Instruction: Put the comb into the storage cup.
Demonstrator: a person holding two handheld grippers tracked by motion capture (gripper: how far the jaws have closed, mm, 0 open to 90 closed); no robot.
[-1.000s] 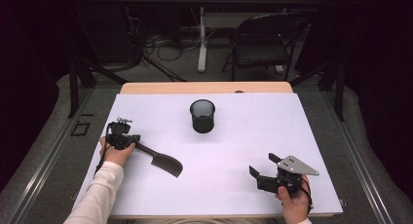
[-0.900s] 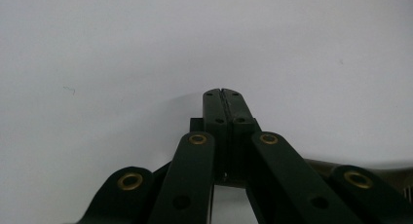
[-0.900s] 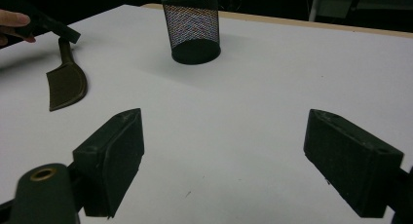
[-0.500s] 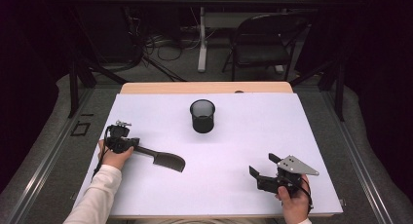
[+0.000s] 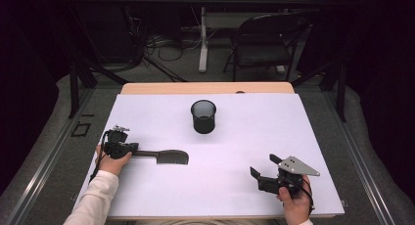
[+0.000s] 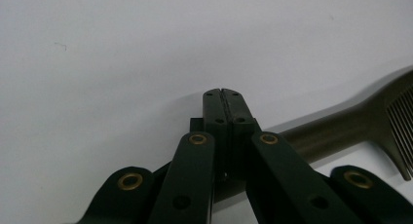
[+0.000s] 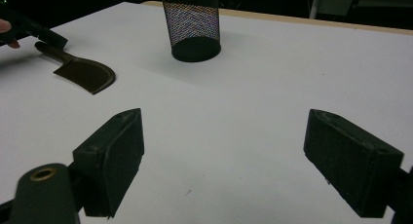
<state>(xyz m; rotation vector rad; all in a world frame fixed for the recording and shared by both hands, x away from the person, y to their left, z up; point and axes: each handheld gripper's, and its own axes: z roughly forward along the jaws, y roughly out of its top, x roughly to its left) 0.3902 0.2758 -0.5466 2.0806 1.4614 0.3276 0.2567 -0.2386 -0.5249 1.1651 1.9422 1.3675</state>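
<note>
Left gripper [image 5: 142, 150] sits at the table's left side, jaws clamped tight on the handle of the black comb [image 5: 169, 157]; in the left gripper view its 2 pads [image 6: 225, 112] meet w/ almost no gap, and the comb's handle runs out from beneath them to the right, teeth just at that frame's right edge. Whether the comb is lifted or resting on the white table [image 5: 244, 137] I can't tell; its toothed end points away from the gripper toward the table's middle, shadow close under it. Person's left hand [image 5: 113, 159] wraps the gripper body, white sleeve [image 5: 95, 198] behind it. Beyond the comb's far end, further from the person, stands the black mesh cup [image 5: 203, 116], upright, well apart from the left gripper and not touching the comb. Right gripper [image 5: 262, 171] is at the table's near right, well apart from the left one, held by the right hand [image 5: 293, 200], grey 3-cornered plate on top. Its jaws stand wide w/ nothing btwn them: in the right gripper view, 2 pads [image 7: 114, 153] frame bare white tabletop. From that gripper the mesh cup [image 7: 191, 24] is ahead, the comb [image 7: 80, 70] ahead and off to the left, both well apart from it.
</note>
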